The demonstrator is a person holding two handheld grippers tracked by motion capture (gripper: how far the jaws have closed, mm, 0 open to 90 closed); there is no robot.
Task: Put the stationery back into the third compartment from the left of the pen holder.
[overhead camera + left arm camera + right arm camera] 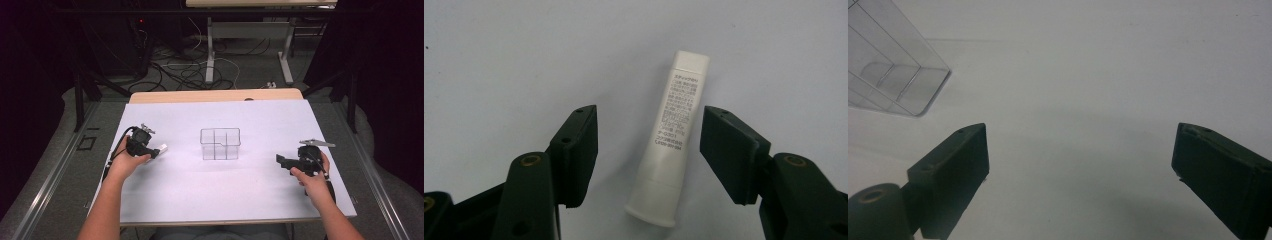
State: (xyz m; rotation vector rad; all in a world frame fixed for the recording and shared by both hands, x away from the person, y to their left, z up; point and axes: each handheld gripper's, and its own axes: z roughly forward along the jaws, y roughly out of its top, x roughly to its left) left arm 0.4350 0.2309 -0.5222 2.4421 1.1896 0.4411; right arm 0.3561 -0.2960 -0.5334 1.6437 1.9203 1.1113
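We have the left tongs (649, 150) spread wide, and the white tube (669, 140) lies flat on the table (200, 185) between the two jaws, touching neither. In the high view the left tongs (150, 150) sit well to the left of the clear divided box (220, 144), with the white tube (161, 148) just at their tip, pointing toward the box.

To grip it well, we judge that we should ease the jaws a little further along the tube, so the pads close on its printed middle and not on the flared bottom end nearest us, then lower until both pads bracket the body evenly. The tube sits slightly aslant between the jaws, so we turn the wrist to square them before we squeeze; a lopsided pinch could let it twist or skid on the smooth sheet.

Right of the box, the right tongs (281, 161) are spread wide over bare table, holding nothing, clear of the box's corner (923, 95).
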